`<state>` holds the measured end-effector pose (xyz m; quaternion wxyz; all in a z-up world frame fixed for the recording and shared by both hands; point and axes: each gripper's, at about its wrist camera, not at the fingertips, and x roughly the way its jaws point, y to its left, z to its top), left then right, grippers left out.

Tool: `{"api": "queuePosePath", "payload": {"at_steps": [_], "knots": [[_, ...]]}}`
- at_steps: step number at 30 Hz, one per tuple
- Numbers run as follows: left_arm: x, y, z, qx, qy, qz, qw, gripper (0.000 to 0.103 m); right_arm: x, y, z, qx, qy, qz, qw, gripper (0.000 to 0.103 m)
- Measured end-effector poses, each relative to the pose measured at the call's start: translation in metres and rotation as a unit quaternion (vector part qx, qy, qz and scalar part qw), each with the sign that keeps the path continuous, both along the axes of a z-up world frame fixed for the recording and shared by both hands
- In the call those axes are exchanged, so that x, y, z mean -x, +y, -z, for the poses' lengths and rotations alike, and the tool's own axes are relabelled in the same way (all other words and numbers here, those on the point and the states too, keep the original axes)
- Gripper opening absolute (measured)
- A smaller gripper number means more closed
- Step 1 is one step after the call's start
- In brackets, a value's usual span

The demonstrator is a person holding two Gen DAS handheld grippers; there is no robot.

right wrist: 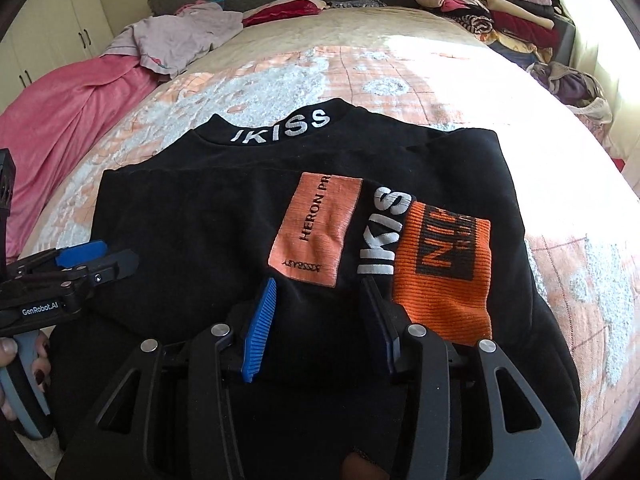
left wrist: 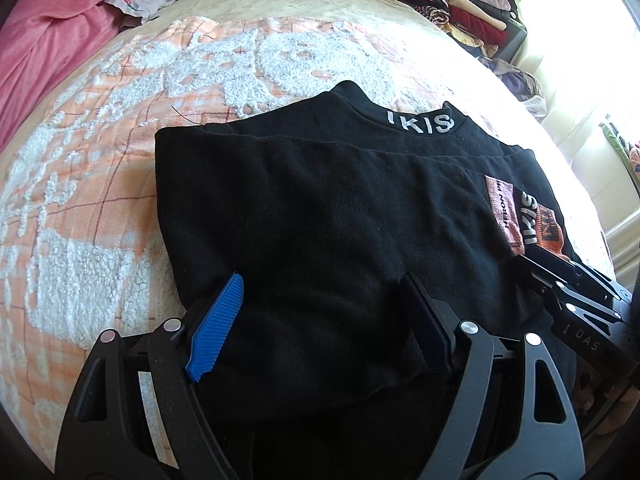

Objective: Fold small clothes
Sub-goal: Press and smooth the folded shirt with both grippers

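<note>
Left tongs (left wrist: 320,320) released over black top (left wrist: 320,208); right tongs (right wrist: 320,320) released, bedspread (left wrist: 100,160) beneath

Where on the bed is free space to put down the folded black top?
Free: the orange-white blanket between the black top's collar and the lilac garment. Also a strip between the top and the pink cloth. Crowded: the far right corner, with the clothes pile.
</note>
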<state>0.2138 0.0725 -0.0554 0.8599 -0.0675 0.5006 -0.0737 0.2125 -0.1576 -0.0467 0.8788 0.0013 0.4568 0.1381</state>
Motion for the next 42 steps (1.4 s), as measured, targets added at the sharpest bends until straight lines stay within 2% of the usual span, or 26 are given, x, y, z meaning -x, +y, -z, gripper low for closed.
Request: {"api": "queuePosePath", "payload": {"at_steps": [6,13,17,22,25,28,30,34,35,36,42], "knots": [[0.002,-0.001,-0.002,-0.003,0.0,0.0,1.0,0.073,0.012,-0.002,-0.01,-0.012,-0.019,0.002,1.0,0.051],[0.004,-0.001,-0.006,-0.005,-0.002,0.001,1.0,0.073,0.021,-0.005,-0.017,-0.018,-0.03,0.007,0.999,0.054],[0.005,0.001,-0.008,-0.004,-0.005,-0.002,1.0,0.072,0.026,-0.005,-0.021,-0.011,-0.039,0.015,0.999,0.067],[0.007,0.001,-0.014,-0.004,-0.011,-0.005,0.9999,0.073,0.027,-0.009,-0.023,-0.013,-0.04,0.025,0.999,0.073],[0.008,0.003,-0.017,-0.001,-0.015,-0.009,0.9998,0.077,0.028,-0.011,-0.024,-0.011,-0.041,0.034,0.999,0.085],[0.009,0.004,-0.02,-0.003,-0.02,-0.012,0.9997,0.079,0.03,-0.014,-0.026,-0.017,-0.043,0.04,0.998,0.087],[0.01,0.005,-0.022,-0.004,-0.022,-0.016,0.9996,0.079,0.031,-0.015,-0.027,-0.018,-0.045,0.044,0.998,0.092],[0.011,0.008,-0.026,-0.001,-0.027,-0.02,0.9994,0.08,0.032,-0.016,-0.031,-0.02,-0.047,0.046,0.998,0.095],[0.011,0.008,-0.027,-0.002,-0.029,-0.021,0.9993,0.083,0.032,-0.016,-0.032,-0.021,-0.048,0.047,0.998,0.095],[0.012,0.008,-0.028,-0.002,-0.031,-0.023,0.9993,0.093,0.033,-0.016,-0.033,-0.023,-0.049,0.048,0.997,0.095],[0.013,0.008,-0.033,-0.007,-0.042,-0.029,0.9987,0.093,0.036,-0.019,-0.04,-0.025,-0.065,0.061,0.996,0.097]]}}
